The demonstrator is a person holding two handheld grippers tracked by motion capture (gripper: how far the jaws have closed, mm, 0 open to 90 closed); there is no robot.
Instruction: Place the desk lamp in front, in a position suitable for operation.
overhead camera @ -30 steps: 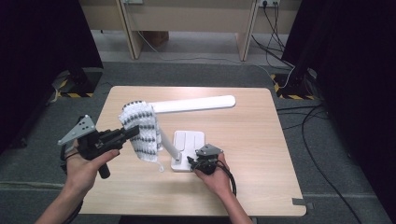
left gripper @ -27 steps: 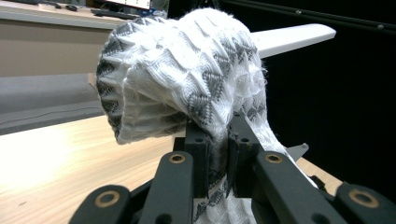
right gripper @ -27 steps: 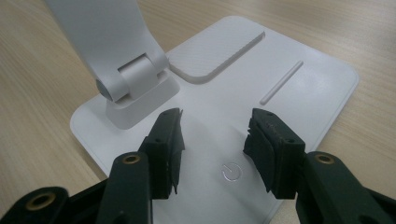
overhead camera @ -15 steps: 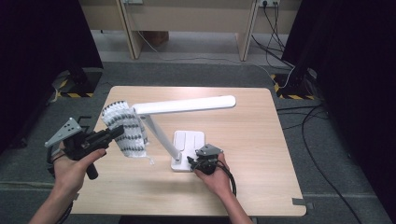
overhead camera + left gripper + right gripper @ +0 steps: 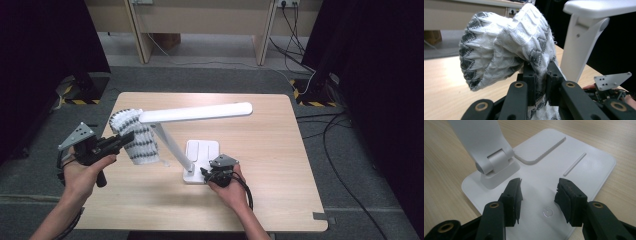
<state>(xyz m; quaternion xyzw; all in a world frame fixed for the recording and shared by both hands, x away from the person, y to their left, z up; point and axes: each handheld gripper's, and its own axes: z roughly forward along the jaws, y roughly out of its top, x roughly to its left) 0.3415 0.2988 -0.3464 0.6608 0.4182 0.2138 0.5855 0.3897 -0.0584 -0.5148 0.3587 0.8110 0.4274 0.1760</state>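
Wooden surface [image 5: 280,150] carrying white desk lamp [image 5: 200,112]. Left tongs [image 5: 122,140] clenching grey-and-white knitted hat [image 5: 135,137], holding it off the surface beside lamp arm. Right tongs [image 5: 539,195] standing released, hovering over lamp base [image 5: 586,162], power button [image 5: 548,212] between them.

white-and-grey knit hat [image 5: 136,136] hangs lifted, bunched, beside the white desk lamp [image 5: 192,150]; lamp upright on table

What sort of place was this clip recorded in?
Most likely a lab or studio set up for recording, not a home. A lone wooden table stands on grey carpet, black curtains hang on both sides, and cables trail across the floor.
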